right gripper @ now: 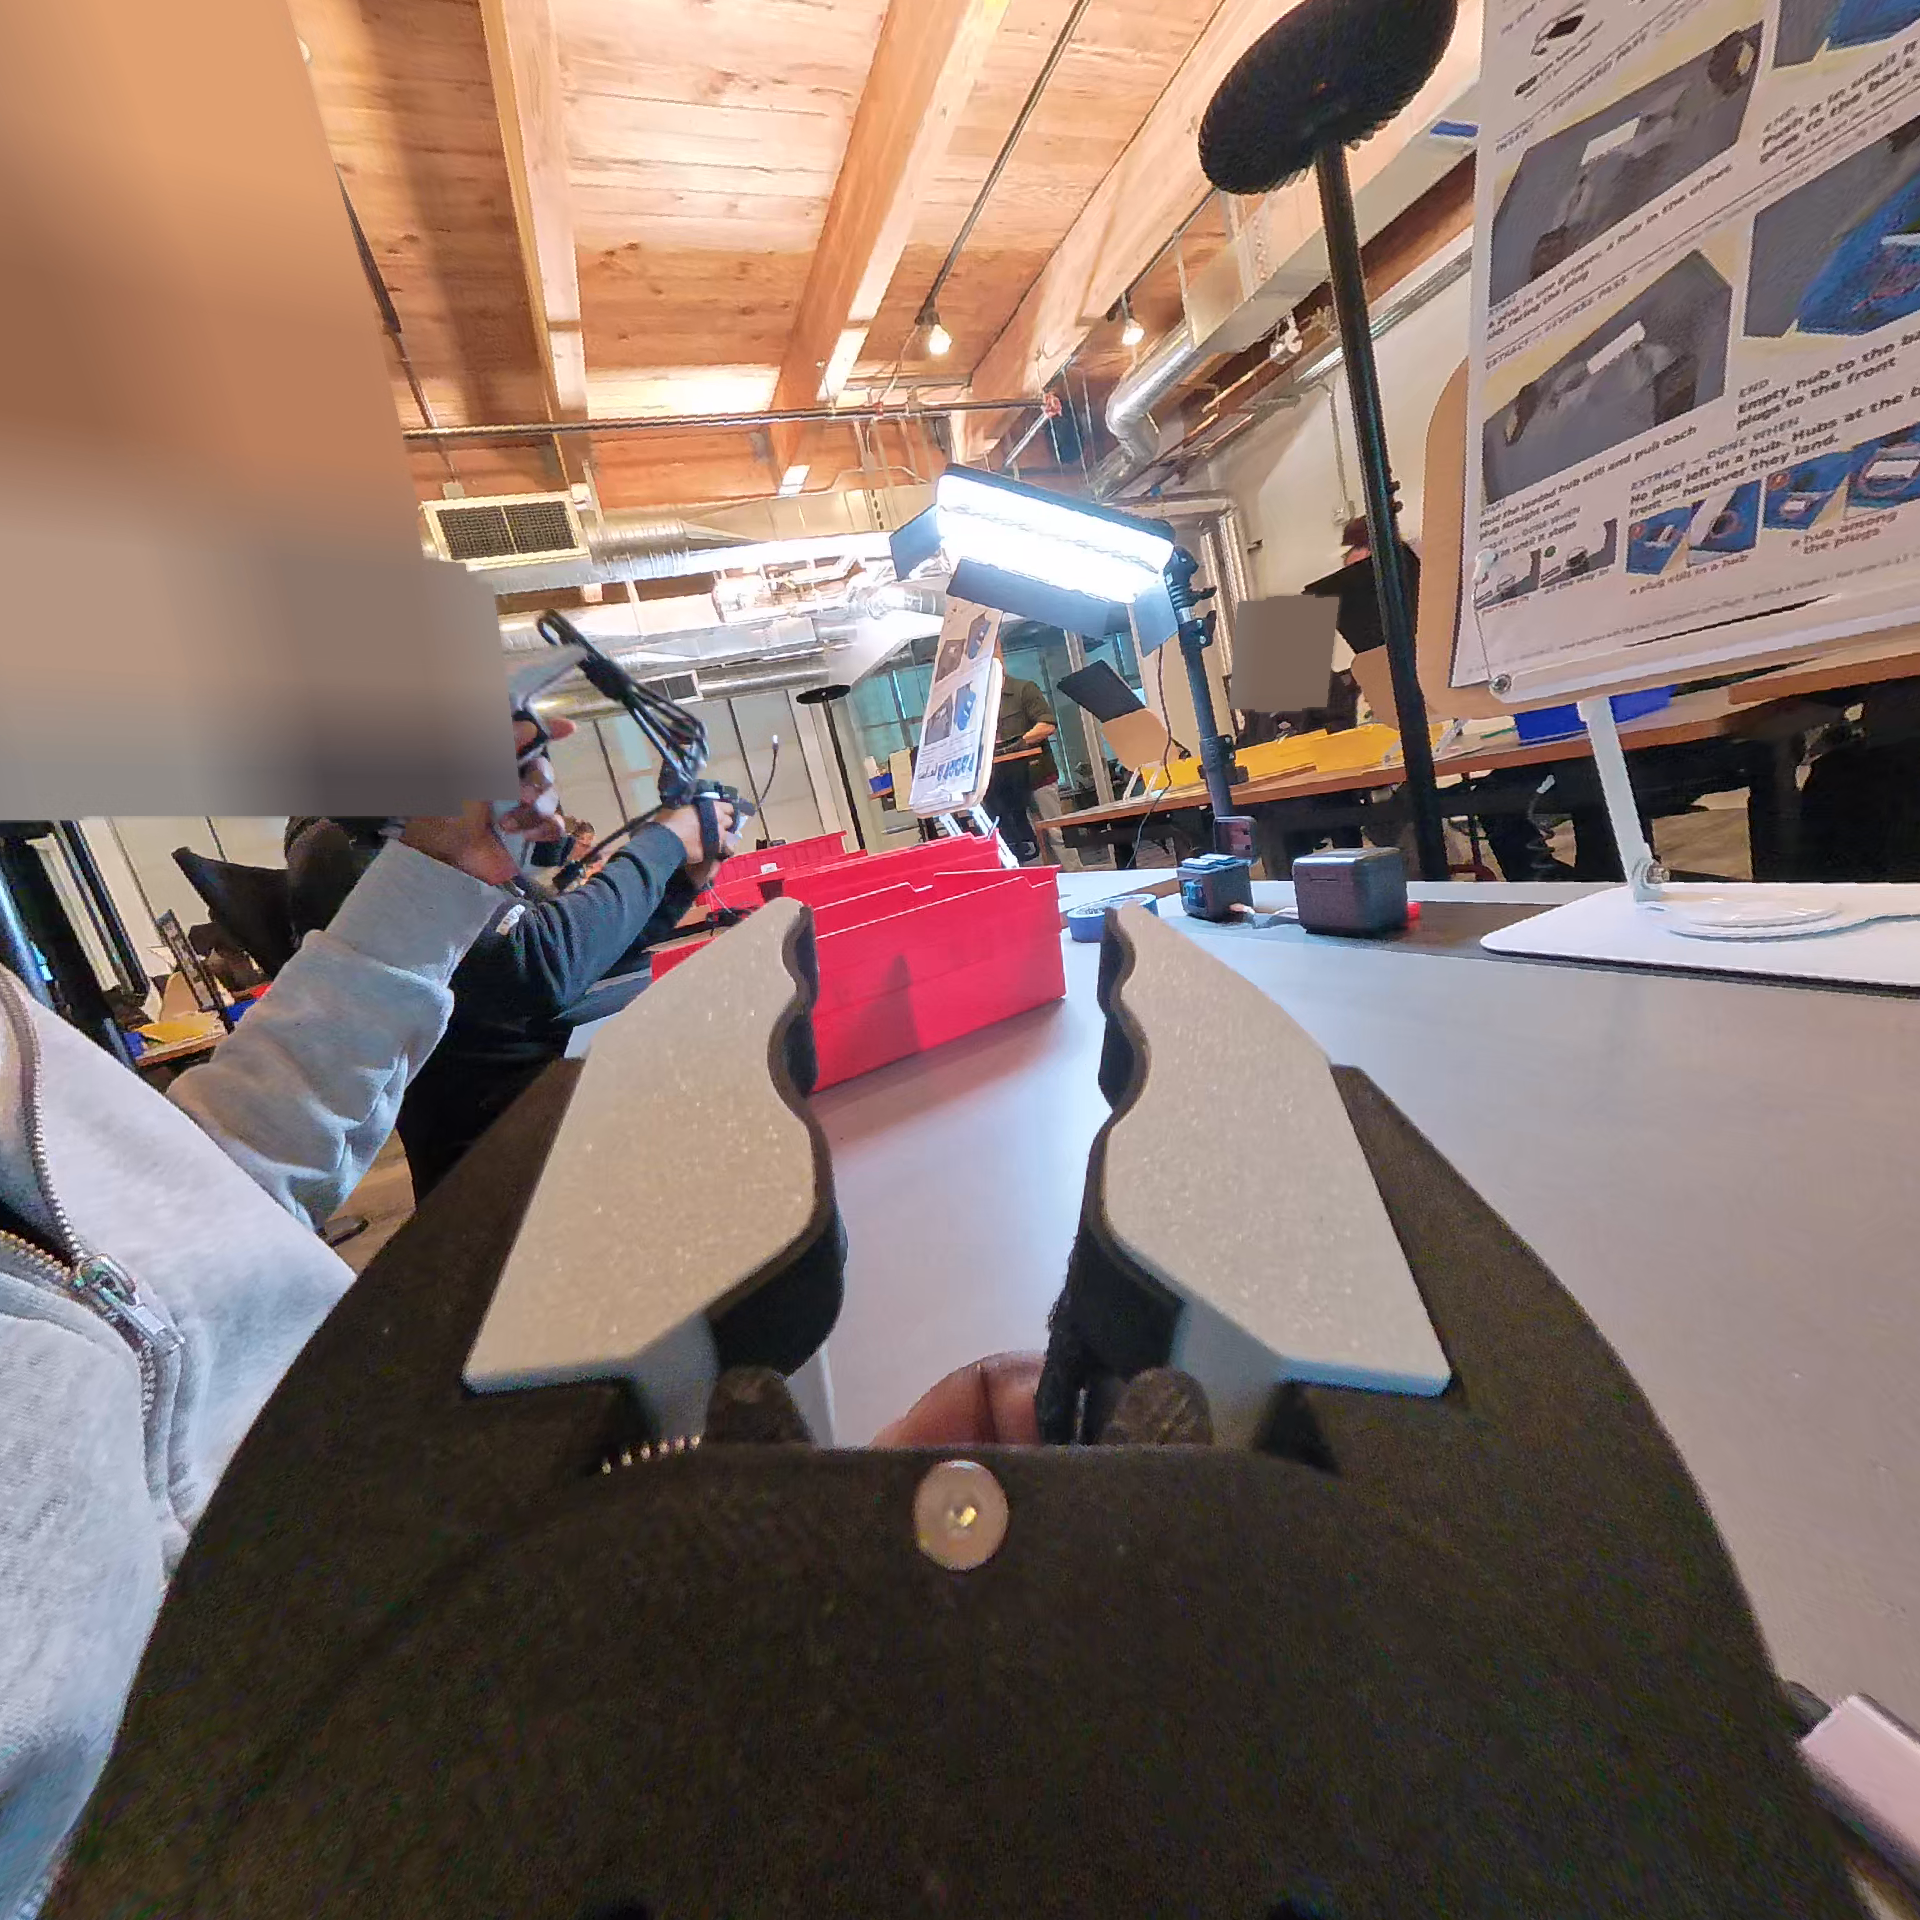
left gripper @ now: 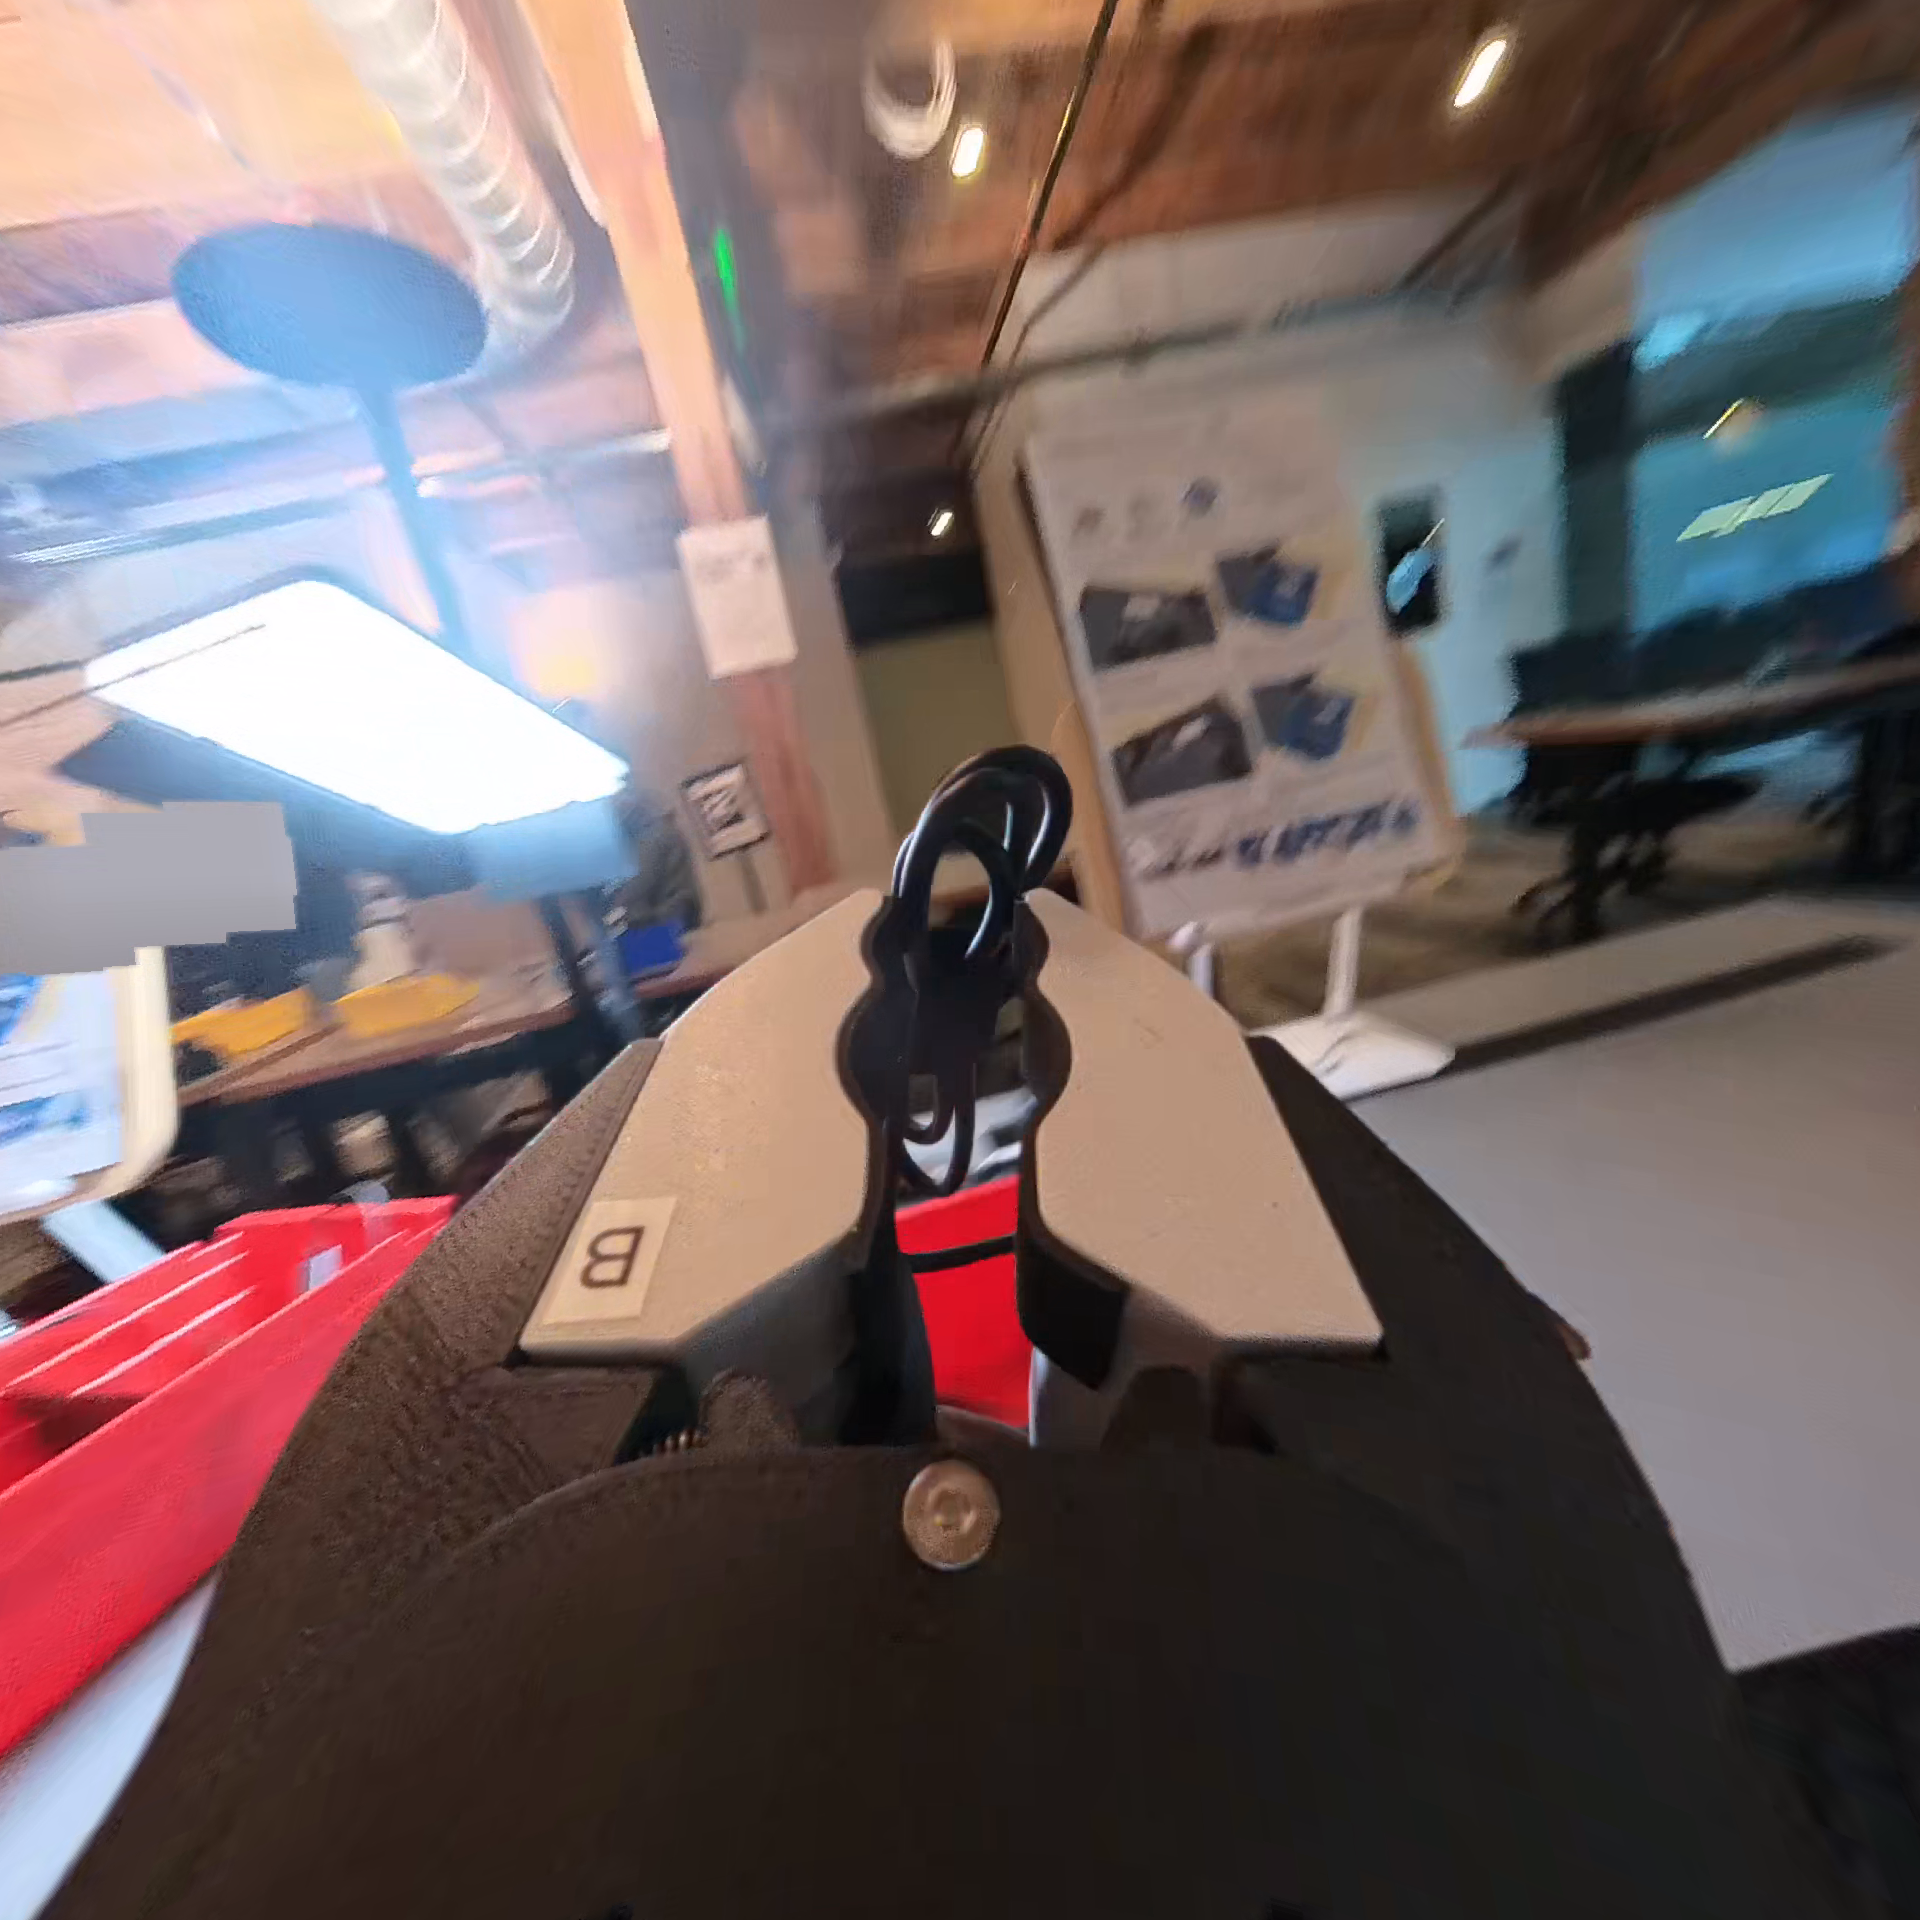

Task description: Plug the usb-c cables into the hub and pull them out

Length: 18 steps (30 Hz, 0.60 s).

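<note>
The left claw (left gripper: 951,935) is pinched on a bundle of thin black cable (left gripper: 982,862), whose loops stick out just past its tips, lifted clear of the red bin (left gripper: 208,1382) below. The cable looks light, limp and springy; a hold at the stiff plug would likely steer better. The right claw (right gripper: 951,935) is spread with nothing in it, the red bins (right gripper: 935,956) just beyond on the table (right gripper: 1558,1143). No hub can be made out.

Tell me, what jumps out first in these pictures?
The left hand-held gripper is raised in the air, shut on a coiled black cable. Bright red bins sit on the grey table ahead of the open right hand-held gripper, with a glowing lamp panel above.
</note>
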Each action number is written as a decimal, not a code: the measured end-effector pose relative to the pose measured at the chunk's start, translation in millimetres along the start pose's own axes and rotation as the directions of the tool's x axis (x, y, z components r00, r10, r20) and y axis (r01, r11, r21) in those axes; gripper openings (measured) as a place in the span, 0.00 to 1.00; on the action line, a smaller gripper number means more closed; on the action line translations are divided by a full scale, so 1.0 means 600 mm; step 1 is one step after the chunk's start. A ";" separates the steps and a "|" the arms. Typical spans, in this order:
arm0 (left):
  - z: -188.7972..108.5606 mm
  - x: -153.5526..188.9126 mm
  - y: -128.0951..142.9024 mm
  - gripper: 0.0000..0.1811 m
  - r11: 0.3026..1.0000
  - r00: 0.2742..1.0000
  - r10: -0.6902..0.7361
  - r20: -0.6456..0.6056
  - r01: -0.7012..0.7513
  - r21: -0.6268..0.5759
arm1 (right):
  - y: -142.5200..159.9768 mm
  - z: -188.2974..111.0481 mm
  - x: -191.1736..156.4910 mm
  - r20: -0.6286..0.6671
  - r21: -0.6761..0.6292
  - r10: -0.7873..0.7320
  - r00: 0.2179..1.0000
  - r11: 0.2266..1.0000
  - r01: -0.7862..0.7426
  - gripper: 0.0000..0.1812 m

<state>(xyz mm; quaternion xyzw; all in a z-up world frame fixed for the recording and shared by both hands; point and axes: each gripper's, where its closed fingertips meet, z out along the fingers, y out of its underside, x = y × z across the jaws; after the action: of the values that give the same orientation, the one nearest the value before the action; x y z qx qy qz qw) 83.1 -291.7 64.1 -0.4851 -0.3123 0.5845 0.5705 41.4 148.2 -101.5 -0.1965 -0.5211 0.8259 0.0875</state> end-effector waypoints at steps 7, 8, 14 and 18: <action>0.018 0.131 -0.031 0.11 0.903 0.914 -0.316 -0.255 0.372 0.215 | 0.010 0.010 -0.011 -0.001 -0.067 -0.078 0.997 0.995 0.078 0.28; 0.022 0.151 -0.030 0.11 0.876 0.888 -0.355 -0.292 0.425 0.229 | 0.014 0.016 -0.016 -0.005 -0.105 -0.116 0.993 0.988 0.115 0.28; 0.066 0.241 -0.008 0.11 0.746 0.751 -0.525 -0.399 0.632 0.208 | 0.024 0.070 -0.118 0.139 -0.305 -0.224 0.965 0.917 0.257 0.30; 0.077 0.269 -0.005 0.11 0.640 0.670 -0.619 -0.410 0.733 0.231 | 0.034 0.112 -0.162 0.094 -0.288 -0.236 0.967 0.923 0.253 0.26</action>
<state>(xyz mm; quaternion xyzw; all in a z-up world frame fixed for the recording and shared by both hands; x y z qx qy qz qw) 61.2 -126.2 48.3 -0.2926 -0.2655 0.2944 0.8702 102.9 49.4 -71.7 -0.1172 -0.6622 0.7258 0.1445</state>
